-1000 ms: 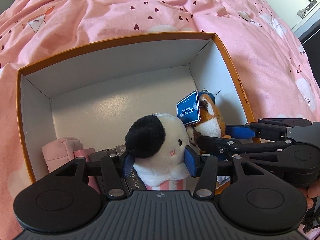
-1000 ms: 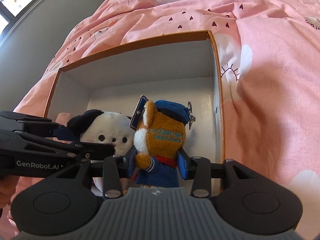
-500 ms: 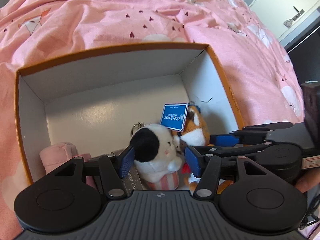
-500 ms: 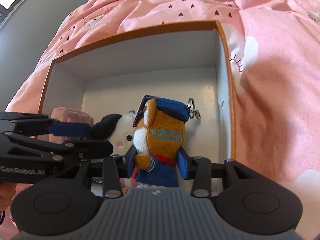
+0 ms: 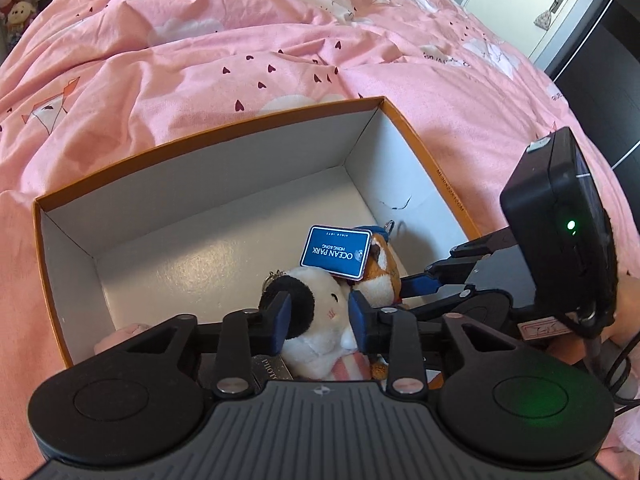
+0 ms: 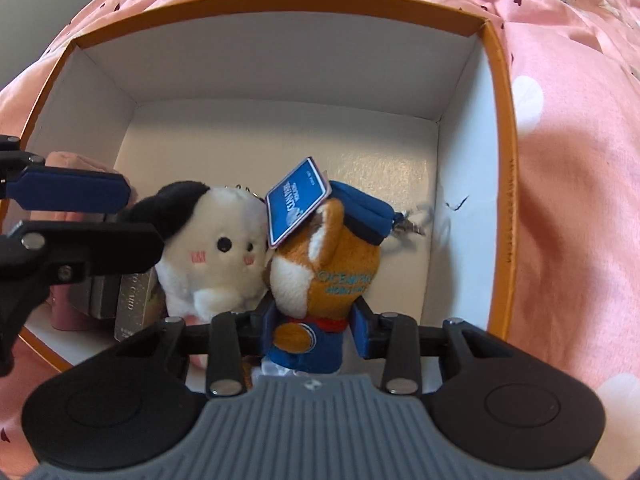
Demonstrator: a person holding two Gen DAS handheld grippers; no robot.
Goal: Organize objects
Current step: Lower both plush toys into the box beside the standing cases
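Note:
An orange-rimmed box (image 5: 404,128) with a white inside lies on the pink bed; it also shows in the right wrist view (image 6: 498,92). A white plush dog with black ears (image 5: 320,320) stands in the box near its front, also seen in the right wrist view (image 6: 216,256). My left gripper (image 5: 319,320) is open, its pads either side of the dog and apart from it. An orange plush in a blue cap (image 6: 332,264) with a blue Ocean Park tag (image 5: 335,253) leans beside the dog. My right gripper (image 6: 312,330) is open around its lower body.
A pink pouch (image 6: 72,160) and a dark photo-card box (image 6: 132,300) lie in the box's front left corner. The far half of the box floor (image 5: 224,256) is bare. Pink bedding (image 5: 280,40) surrounds the box. A door (image 5: 520,4) stands at the far right.
Both grippers lowered the plush toys into the box. The left jaws opened off the white dog half a second ago. The right jaws have now widened off the orange plush.

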